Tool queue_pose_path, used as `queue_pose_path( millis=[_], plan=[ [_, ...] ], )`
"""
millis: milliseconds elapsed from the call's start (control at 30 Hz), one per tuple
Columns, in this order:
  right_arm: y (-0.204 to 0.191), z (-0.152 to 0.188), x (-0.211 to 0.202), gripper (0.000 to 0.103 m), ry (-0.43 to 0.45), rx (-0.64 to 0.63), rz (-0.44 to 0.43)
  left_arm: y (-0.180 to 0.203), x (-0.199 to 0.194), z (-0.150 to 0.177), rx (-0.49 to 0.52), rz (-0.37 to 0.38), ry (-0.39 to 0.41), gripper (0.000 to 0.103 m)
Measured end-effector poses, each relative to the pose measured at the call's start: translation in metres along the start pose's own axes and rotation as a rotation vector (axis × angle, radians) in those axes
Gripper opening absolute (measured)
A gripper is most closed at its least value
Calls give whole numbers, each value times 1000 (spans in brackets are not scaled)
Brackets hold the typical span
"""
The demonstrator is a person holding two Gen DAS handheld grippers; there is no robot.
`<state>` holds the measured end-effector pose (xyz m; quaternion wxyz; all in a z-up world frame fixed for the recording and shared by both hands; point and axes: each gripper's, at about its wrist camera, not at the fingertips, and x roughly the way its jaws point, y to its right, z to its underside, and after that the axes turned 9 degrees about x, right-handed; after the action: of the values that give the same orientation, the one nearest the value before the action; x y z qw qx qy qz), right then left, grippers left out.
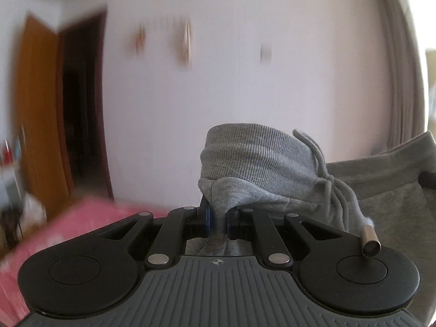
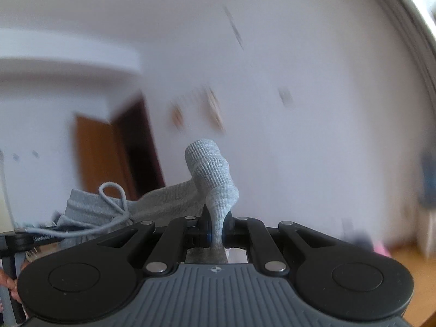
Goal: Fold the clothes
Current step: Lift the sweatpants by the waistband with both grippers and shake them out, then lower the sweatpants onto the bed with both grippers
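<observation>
Left wrist view: left gripper [image 1: 218,224] clamped on one end of the trousers' waistband [image 1: 253,158], band running off to the right. Right wrist view: right gripper [image 2: 216,230] pinched on the other end, band leading left. Trousers [image 1: 381,190] slung between both, above the bed [image 1: 62,226].

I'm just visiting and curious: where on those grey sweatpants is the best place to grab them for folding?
At the ribbed waistband, one gripper at each end, coming in edge-on from outside. The left gripper and right gripper are each shut on a pinch of the grey sweatpants, so the band stretches between them, clear of the drawstring knotted near the left grip.
</observation>
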<state>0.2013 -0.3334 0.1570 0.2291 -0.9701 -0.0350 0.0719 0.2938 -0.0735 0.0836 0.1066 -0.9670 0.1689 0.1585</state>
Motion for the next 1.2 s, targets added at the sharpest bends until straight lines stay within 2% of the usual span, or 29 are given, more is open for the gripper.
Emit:
queue_pose_path(
  millis=[100, 200, 333, 400, 467, 533, 700, 833, 1000, 1100, 1167, 1200],
  plan=[
    [50, 43, 70, 7, -134, 54, 107, 14, 86, 45, -11, 10, -169, 8],
    [98, 83, 133, 6, -240, 112, 196, 30, 160, 86, -4, 7, -306, 8],
    [152, 145, 203, 7, -360, 196, 297, 34, 224, 120, 4, -12, -440, 9],
    [183, 175, 208, 7, -405, 243, 332, 37, 254, 141, -12, -16, -498, 9],
    [215, 196, 214, 6, -447, 291, 363, 37, 268, 155, -2, -34, -530, 9],
    [238, 218, 201, 6, -474, 317, 380, 44, 286, 155, 23, -44, -538, 9],
    [260, 234, 232, 6, -486, 340, 357, 55, 320, 150, 54, -72, -563, 9],
    [273, 231, 248, 6, -472, 369, 330, 59, 341, 147, 70, -90, -555, 9],
    [298, 247, 272, 6, -476, 378, 329, 64, 373, 166, 105, -110, -603, 9],
    [310, 266, 289, 7, -509, 353, 347, 73, 395, 196, 147, -117, -691, 19],
    [321, 283, 302, 9, -558, 341, 379, 77, 400, 212, 181, -119, -743, 38],
    [326, 286, 304, 11, -570, 357, 379, 79, 398, 215, 192, -141, -738, 43]
  ],
)
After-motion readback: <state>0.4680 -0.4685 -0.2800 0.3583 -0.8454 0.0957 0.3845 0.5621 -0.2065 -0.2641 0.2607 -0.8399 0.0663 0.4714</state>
